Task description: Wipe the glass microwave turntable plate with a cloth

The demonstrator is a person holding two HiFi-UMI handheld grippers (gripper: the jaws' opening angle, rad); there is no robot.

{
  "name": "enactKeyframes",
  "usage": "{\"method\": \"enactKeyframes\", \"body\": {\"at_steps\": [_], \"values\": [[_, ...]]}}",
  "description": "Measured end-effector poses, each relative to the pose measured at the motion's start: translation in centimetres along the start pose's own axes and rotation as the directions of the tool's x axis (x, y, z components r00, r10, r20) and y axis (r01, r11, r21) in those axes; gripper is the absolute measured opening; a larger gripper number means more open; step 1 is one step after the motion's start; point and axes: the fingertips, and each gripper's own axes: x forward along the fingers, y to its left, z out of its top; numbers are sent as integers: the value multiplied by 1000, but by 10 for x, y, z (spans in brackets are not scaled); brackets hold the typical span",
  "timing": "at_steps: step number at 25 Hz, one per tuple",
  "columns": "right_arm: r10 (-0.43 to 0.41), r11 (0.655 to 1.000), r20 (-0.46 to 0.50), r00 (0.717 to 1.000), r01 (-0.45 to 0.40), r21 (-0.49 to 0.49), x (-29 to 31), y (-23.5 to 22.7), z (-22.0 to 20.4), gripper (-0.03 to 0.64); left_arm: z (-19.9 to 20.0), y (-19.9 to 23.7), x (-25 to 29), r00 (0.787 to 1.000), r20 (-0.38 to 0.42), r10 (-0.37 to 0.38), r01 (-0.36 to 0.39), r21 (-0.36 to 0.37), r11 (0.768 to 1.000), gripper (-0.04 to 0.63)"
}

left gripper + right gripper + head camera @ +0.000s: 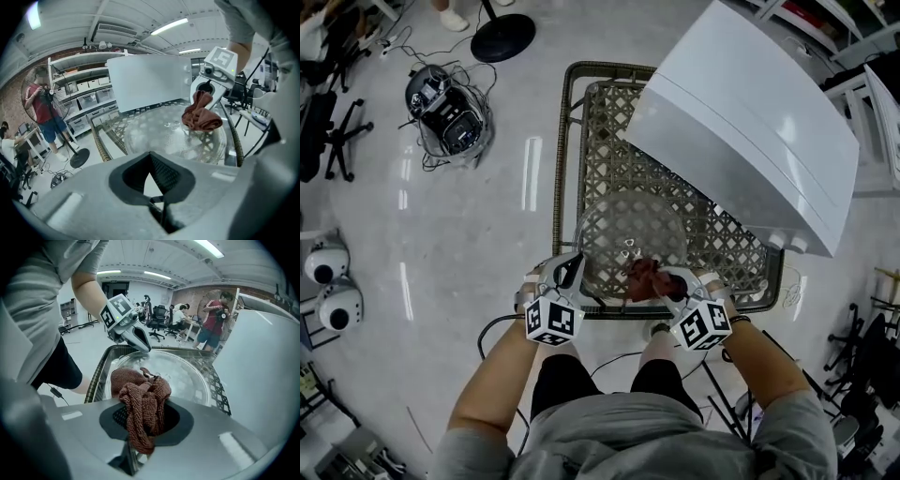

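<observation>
While right hand-held gripper [668, 283] clamps cloth [145, 404], left hand-held gripper [572, 271] sits closed at plate [623, 225] rim.

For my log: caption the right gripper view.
Right gripper clamps brown cloth over glass turntable plate; left gripper at its rim.

plate [630, 239]: clear glass, glossy, dimpled | cloth [645, 278]: rust-brown knit, rough, matt | table [565, 122]: woven wicker | microwave [750, 122]: smooth white casing, slight sheen
</observation>
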Motion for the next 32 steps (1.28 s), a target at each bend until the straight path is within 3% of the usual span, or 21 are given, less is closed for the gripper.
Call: {"method": "enactKeyframes", "body": {"at_steps": [9, 13, 18, 23, 32], "values": [[-87, 995, -108, 990, 90, 29, -43, -26, -55, 75, 2, 0, -1, 1000, -13, -2, 2, 5, 1000, -2], [-99, 993, -43, 994, 101, 61, -47, -27, -32, 75, 2, -1, 1, 1000, -14, -3, 3, 2, 1000, -2], [13, 996, 183, 983, -29, 84, -34, 7, 60, 75, 2, 0, 1, 1000, -5, -4, 4, 3, 1000, -2], [135, 988, 293, 947, -152, 37, 10, 59, 123, 75, 1, -1, 1, 1000, 8, -6, 6, -1, 1000, -2], [154, 988, 149, 977, -154, -15, 51, 71, 84, 75, 0, -1, 1, 1000, 26, -7, 7, -7, 1000, -2]]}}
